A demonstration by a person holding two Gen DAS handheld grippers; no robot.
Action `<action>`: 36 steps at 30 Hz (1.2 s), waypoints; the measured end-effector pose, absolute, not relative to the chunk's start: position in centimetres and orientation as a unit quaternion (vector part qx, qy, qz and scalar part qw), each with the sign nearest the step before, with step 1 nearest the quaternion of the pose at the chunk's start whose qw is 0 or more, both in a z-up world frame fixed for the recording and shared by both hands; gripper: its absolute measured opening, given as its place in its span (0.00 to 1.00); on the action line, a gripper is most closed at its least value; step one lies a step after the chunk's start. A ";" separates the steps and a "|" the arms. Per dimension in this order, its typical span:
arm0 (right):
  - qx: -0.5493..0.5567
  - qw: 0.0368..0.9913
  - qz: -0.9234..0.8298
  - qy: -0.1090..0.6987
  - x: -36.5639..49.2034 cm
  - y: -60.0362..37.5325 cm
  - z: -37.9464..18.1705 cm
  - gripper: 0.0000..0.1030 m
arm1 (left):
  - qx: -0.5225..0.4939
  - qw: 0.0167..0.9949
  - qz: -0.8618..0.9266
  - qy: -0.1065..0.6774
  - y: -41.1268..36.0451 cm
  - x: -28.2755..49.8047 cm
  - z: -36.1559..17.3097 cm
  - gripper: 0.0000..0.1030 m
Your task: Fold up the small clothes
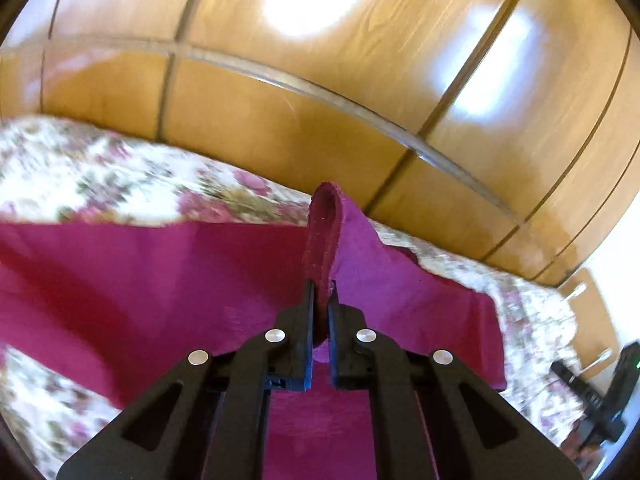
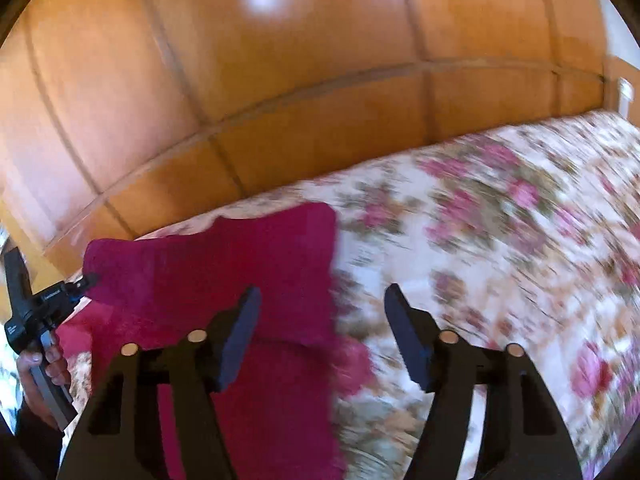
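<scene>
A magenta garment point(image 1: 160, 280) lies spread on a floral bedspread point(image 1: 100, 176). My left gripper point(image 1: 321, 292) is shut on a raised fold of the garment's edge point(image 1: 324, 232), which stands up between the jaws. In the right wrist view the garment point(image 2: 224, 264) lies at the left and my right gripper point(image 2: 322, 300) is open and empty, its left finger over the cloth's right edge, its right finger over the bedspread point(image 2: 500, 240). The left gripper point(image 2: 86, 280) shows at the far left, holding the garment's corner.
A wooden wardrobe point(image 1: 320, 80) with panelled doors stands right behind the bed. The person's hand point(image 2: 44, 364) holds the left gripper's handle. The right gripper point(image 1: 596, 392) shows at the lower right of the left wrist view.
</scene>
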State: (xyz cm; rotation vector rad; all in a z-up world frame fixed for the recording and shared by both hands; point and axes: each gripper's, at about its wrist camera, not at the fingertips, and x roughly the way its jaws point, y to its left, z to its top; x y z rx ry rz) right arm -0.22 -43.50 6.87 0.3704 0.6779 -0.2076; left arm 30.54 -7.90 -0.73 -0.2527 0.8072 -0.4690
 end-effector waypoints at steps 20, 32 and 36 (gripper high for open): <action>0.020 0.892 -0.176 0.416 7.1 -36.9 -1.2 0.81 | -0.096 0.878 -0.125 0.452 -2.4 25.9 -6.2 0.58; -0.025 0.898 -0.104 0.427 3.6 -28.8 -3.3 0.98 | -0.341 0.853 0.041 0.394 20.4 19.8 -7.3 0.58; 0.013 0.895 -0.089 0.438 4.0 -30.1 -3.6 0.98 | -0.364 0.848 0.109 0.370 26.7 20.0 -7.0 0.58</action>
